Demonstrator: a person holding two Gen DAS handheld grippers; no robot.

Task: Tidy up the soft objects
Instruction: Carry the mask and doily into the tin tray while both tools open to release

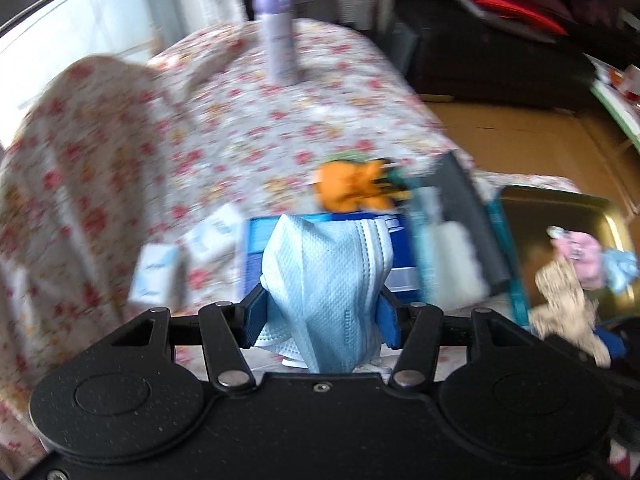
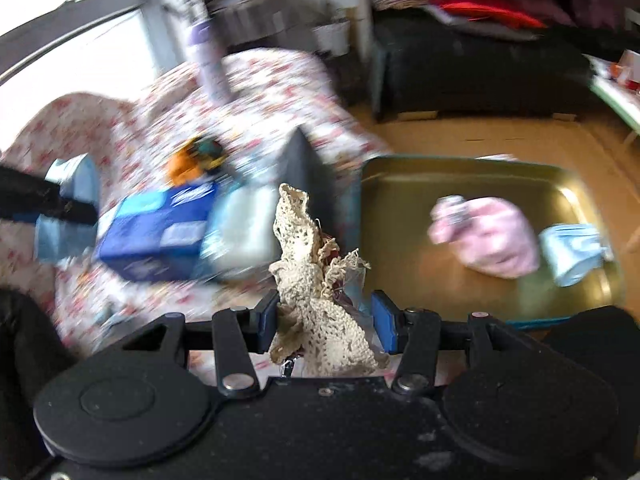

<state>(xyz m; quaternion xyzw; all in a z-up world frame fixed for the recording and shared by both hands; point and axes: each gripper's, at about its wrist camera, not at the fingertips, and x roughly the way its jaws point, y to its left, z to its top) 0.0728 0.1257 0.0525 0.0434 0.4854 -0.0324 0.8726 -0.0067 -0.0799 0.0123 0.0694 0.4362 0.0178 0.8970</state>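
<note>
Floral tablecloth [image 1: 248, 128] beneath purple bottle [image 1: 278, 36]

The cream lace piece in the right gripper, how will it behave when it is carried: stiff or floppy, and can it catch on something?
The cream lace piece probably behaves floppy: it crumples and droops around the right gripper, holding no shape. It looks light, being thin openwork. Its holes and loose edges might snag on the gold tin rim, so releasing it above seems safer.

A tabletop [image 1: 248, 132] under a floral cloth carries an upright lilac bottle [image 1: 277, 36], an orange soft toy [image 1: 352, 190], a blue box [image 2: 160, 236], small pale cartons [image 1: 154, 276] and a gold tray [image 2: 472, 176] near its edge.
</note>
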